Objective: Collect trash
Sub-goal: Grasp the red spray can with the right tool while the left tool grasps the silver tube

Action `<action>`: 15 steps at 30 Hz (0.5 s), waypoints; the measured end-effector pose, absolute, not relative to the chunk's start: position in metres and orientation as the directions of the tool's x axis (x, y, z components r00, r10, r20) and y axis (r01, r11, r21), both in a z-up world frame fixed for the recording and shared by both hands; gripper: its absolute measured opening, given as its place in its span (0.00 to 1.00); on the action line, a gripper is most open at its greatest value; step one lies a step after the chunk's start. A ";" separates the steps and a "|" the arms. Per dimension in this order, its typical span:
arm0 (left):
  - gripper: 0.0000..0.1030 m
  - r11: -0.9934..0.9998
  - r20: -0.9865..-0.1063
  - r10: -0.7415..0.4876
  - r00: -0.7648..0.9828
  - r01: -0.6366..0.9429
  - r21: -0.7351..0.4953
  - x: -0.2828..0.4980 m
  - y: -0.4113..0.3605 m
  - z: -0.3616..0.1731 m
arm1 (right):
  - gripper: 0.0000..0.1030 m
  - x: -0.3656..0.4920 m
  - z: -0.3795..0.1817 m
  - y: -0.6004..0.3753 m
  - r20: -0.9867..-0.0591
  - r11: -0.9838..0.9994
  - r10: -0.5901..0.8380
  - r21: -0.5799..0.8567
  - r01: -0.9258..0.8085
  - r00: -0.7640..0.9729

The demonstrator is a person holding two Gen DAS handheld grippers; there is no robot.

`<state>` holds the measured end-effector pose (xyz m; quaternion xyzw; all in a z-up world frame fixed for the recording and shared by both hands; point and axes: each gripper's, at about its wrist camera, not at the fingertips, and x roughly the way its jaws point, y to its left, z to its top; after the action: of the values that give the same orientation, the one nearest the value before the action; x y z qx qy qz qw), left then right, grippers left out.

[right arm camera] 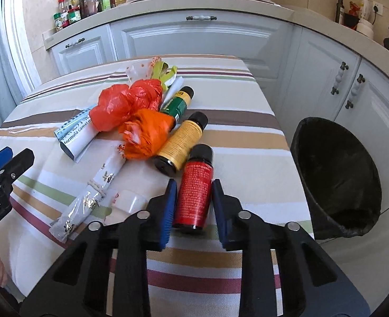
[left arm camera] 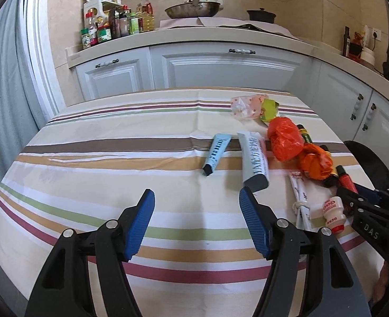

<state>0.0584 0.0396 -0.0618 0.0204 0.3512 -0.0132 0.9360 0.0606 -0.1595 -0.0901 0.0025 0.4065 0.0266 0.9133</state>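
The right gripper point(right arm camera: 193, 206) has its jaws drawn in around the red bottle point(right arm camera: 194, 187), which lies on the striped table point(right arm camera: 247, 163) near its right edge; whether the pads press it I cannot tell. The left gripper point(left arm camera: 197, 222) hovers over bare cloth, jaws wide apart and empty, just short of the white tube point(left arm camera: 255, 161).

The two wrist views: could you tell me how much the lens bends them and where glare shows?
Left wrist view: the fisheye bows the table edges and cabinets, corners are dark, sharp throughout. Right wrist view: the same curving, a small glare streak on the red bottle, bin interior dark.
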 end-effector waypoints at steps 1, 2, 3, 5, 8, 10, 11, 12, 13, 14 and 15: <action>0.64 0.999 -0.659 -0.014 0.752 0.043 0.029 0.058 0.038 -0.062 | 0.23 0.060 -0.090 -0.161 -0.740 0.998 0.054 0.031 -0.046 0.670; 0.64 0.998 -0.660 -0.018 0.751 0.048 0.028 0.058 0.036 -0.062 | 0.23 0.059 -0.090 -0.162 -0.739 0.998 0.054 0.032 -0.046 0.671; 0.64 0.998 -0.662 -0.022 0.750 0.054 0.028 0.058 0.034 -0.062 | 0.23 0.058 -0.090 -0.162 -0.738 0.998 0.055 0.032 -0.045 0.673; 0.64 0.998 -0.665 -0.031 0.747 0.063 0.024 0.058 0.030 -0.062 | 0.23 0.056 -0.090 -0.166 -0.734 0.998 0.055 0.035 -0.043 0.677; 0.64 0.996 -0.666 -0.057 0.744 0.085 0.010 0.055 0.023 -0.061 | 0.23 0.051 -0.088 -0.172 -0.725 0.999 0.054 0.041 -0.035 0.687; 0.64 0.995 -0.665 -0.073 0.744 0.098 0.000 0.054 0.019 -0.060 | 0.23 0.047 -0.086 -0.179 -0.717 0.999 0.049 0.043 -0.026 0.696; 0.64 0.995 -0.666 -0.079 0.742 0.102 -0.005 0.053 0.017 -0.060 | 0.23 0.046 -0.085 -0.181 -0.713 0.999 0.047 0.043 -0.023 0.699; 0.64 0.994 -0.669 -0.090 0.738 0.110 -0.013 0.053 0.015 -0.059 | 0.23 0.045 -0.084 -0.184 -0.709 0.999 0.044 0.044 -0.018 0.704; 0.64 0.993 -0.671 -0.101 0.735 0.117 -0.022 0.052 0.012 -0.059 | 0.23 0.043 -0.082 -0.188 -0.703 0.999 0.039 0.044 -0.012 0.710; 0.64 0.992 -0.673 -0.109 0.732 0.123 -0.028 0.052 0.010 -0.059 | 0.23 0.041 -0.080 -0.192 -0.697 0.999 0.035 0.044 -0.007 0.716; 0.64 0.991 -0.673 -0.120 0.729 0.132 -0.035 0.050 0.006 -0.059 | 0.23 0.039 -0.079 -0.196 -0.692 0.999 0.030 0.043 0.000 0.722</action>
<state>0.0504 0.0057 -0.0586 0.0078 0.3616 -0.0677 0.9298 0.0386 -0.1959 -0.0791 0.0199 0.3729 0.0081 0.9276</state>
